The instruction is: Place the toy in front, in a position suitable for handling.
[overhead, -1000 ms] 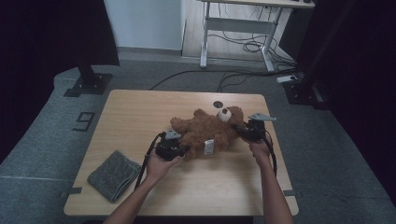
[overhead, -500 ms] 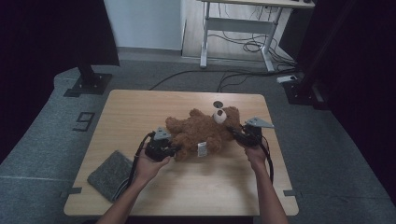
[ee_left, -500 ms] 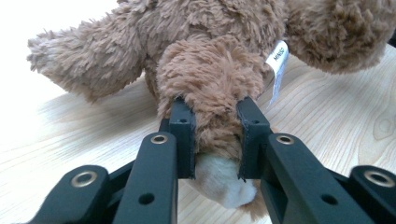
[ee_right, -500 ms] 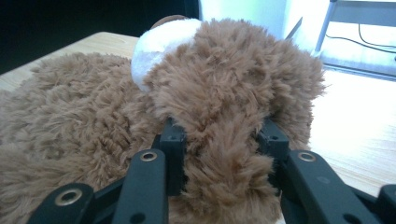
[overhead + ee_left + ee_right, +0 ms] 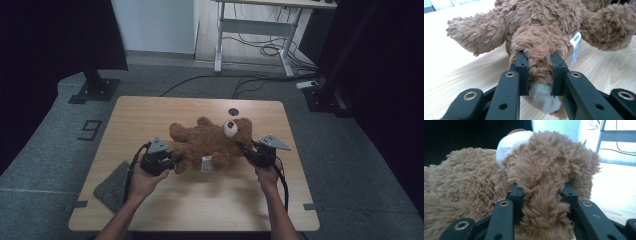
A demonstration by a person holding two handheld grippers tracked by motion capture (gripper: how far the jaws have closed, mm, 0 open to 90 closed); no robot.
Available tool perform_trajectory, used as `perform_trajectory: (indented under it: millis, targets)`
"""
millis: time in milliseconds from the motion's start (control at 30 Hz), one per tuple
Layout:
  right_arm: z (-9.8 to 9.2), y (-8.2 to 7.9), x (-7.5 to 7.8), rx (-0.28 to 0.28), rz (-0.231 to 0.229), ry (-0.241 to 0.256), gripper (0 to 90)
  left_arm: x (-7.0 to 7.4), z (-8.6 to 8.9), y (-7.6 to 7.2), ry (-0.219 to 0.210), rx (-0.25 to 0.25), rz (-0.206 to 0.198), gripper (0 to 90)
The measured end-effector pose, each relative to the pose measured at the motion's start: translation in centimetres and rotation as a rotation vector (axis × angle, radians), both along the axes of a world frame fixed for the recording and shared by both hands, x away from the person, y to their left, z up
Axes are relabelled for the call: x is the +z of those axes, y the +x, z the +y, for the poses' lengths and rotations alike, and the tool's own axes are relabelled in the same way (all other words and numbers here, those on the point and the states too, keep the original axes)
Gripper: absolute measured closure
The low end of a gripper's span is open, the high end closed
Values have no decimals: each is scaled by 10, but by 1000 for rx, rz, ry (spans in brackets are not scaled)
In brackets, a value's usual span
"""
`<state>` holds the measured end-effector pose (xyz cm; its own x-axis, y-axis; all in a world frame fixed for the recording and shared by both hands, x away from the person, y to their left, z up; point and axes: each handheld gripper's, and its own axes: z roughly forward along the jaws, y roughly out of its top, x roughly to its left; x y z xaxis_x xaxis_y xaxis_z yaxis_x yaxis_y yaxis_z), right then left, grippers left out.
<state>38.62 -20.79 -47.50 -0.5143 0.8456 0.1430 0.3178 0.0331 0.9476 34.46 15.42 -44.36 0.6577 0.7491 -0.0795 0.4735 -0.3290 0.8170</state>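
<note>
A brown teddy bear (image 5: pixel 210 142) lies on its back in the middle of the wooden table (image 5: pixel 150 115), its white muzzle (image 5: pixel 230 128) pointing to the far right. My left gripper (image 5: pixel 172 161) is shut on one of its legs; in the left gripper view the jaws pinch the leg (image 5: pixel 539 72) just above its pale sole, with a white tag (image 5: pixel 575 41) to the right. At the bear's head end, my right gripper (image 5: pixel 246 150) is shut on a furry limb (image 5: pixel 542 195), and the muzzle (image 5: pixel 511 142) shows above it.
A grey cloth (image 5: pixel 112 186) lies at the table's near left, by my left forearm. A small round hole (image 5: pixel 233 111) sits in the tabletop behind the bear. A desk frame with cables (image 5: pixel 260 45) stands on the floor beyond.
Both grippers, still clamped on the bear, have shifted slightly left and toward the person, and the bear has moved with them.
</note>
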Motion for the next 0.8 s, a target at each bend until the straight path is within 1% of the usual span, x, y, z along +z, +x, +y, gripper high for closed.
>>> perform_trajectory:
  millis: [67, 100, 200, 233, 267, 333, 367, 400, 433, 467, 633, 667, 700, 800]
  targets:
    - [2, -7, -2, -4, 2, 11, 639, 0, 2, -2, 2, -3, 1, 736]
    - [2, -7, -2, -4, 2, 11, 639, 0, 3, -3, 4, -7, 2, 736]
    - [4, -16, -5, -8, 0, 11, 638, -1, 6, -7, 8, -13, 6, 736]
    - [5, -22, -7, -8, 1, 9, 638, -1, 6, -9, 5, -15, 8, 736]
    - [5, -22, -7, -8, 1, 9, 638, -1, 7, -10, 5, -18, 10, 736]
    - [5, -27, -8, -9, 2, 4, 638, -3, 8, -13, 1, -20, 15, 736]
    - [6, -32, -11, -11, 6, -2, 638, -4, 8, -13, 3, -21, 19, 736]
    - [6, -32, -11, -11, 6, -2, 638, -6, 8, -14, 5, -21, 22, 736]
    - [6, -35, -15, -11, 18, -2, 637, -8, 8, -15, 5, -24, 27, 736]
    - [6, -35, -15, -11, 18, -2, 637, -9, 8, -16, 6, -26, 33, 736]
    - [5, -43, -27, -23, 34, -7, 636, -20, 7, -20, -1, -30, 53, 735]
    - [5, -44, -29, -27, 37, -5, 635, -22, 8, -20, -1, -29, 55, 734]
    - [4, -45, -32, -25, 51, -4, 628, -24, 8, -20, -1, -28, 59, 732]
    - [2, -46, -36, -24, 59, -3, 621, -30, 9, -18, -4, -30, 79, 730]
